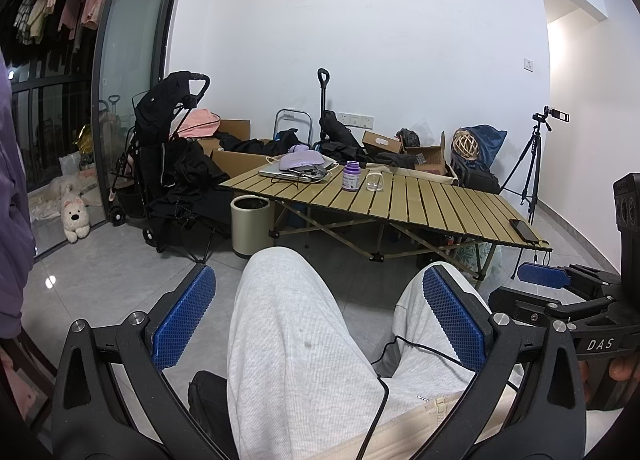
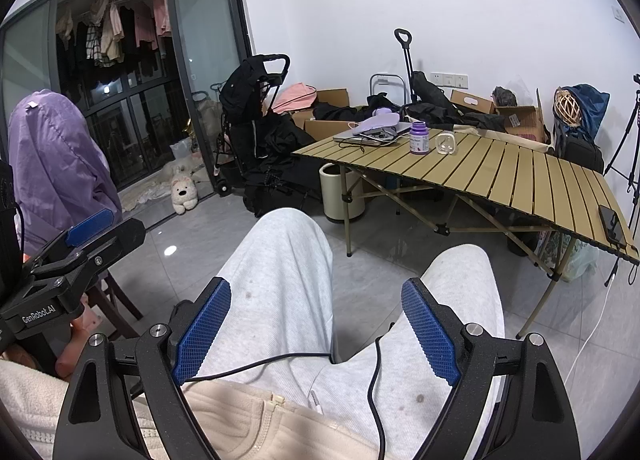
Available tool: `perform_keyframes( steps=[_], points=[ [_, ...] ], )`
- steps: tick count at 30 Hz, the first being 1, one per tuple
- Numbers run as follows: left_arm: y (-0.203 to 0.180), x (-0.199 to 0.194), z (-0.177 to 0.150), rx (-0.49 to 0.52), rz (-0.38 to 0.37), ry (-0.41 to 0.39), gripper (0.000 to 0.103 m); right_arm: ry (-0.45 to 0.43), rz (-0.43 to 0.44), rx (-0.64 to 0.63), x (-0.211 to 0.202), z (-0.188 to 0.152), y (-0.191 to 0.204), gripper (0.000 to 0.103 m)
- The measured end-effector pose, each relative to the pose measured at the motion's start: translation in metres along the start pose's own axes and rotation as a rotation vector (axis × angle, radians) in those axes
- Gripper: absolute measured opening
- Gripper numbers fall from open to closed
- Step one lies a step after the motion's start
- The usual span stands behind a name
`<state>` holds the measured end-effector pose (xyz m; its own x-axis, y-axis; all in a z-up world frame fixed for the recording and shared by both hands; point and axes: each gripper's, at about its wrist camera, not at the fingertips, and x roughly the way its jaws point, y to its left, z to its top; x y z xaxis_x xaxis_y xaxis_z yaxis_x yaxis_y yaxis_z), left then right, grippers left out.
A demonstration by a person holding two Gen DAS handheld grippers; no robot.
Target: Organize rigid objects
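A slatted folding table [image 1: 424,201] [image 2: 520,173] stands a good way ahead of both grippers. On it are a purple pill bottle [image 1: 351,176] [image 2: 418,143], a small clear cup [image 1: 374,181] [image 2: 446,143], a laptop [image 1: 280,173] [image 2: 350,137] with a lilac item on top, and a black phone [image 1: 524,230] [image 2: 611,223] near the right edge. My left gripper [image 1: 320,300] is open and empty over a person's grey-trousered knees. My right gripper [image 2: 316,324] is likewise open and empty. Each shows at the edge of the other's view.
A cream bin [image 1: 250,227] [image 2: 340,191] stands by the table's left legs. Behind are a black stroller [image 1: 168,147], cardboard boxes and dark clothes. A tripod [image 1: 532,163] stands at the right and a plush dog [image 1: 75,217] by the glass door. A purple jacket [image 2: 56,163] hangs over a chair.
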<state>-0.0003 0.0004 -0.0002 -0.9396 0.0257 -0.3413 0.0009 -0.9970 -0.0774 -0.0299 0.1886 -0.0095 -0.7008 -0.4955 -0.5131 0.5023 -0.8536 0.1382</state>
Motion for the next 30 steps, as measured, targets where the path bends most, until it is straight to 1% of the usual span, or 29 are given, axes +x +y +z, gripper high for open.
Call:
perform_keyframes(
  steps=[19, 26, 30],
  points=[
    [0.0, 0.0, 0.0, 0.0, 0.0, 0.001, 0.103, 0.002, 0.001, 0.002, -0.001, 0.002, 0.0, 0.091],
    [0.0, 0.001, 0.0, -0.002, 0.004, 0.002, 0.103, 0.002, 0.0, 0.002, 0.002, -0.002, 0.0, 0.091],
    [0.005, 0.013, -0.007, -0.02, 0.012, 0.013, 0.103, 0.008, -0.013, 0.007, 0.007, 0.001, -0.004, 0.091]
  ],
)
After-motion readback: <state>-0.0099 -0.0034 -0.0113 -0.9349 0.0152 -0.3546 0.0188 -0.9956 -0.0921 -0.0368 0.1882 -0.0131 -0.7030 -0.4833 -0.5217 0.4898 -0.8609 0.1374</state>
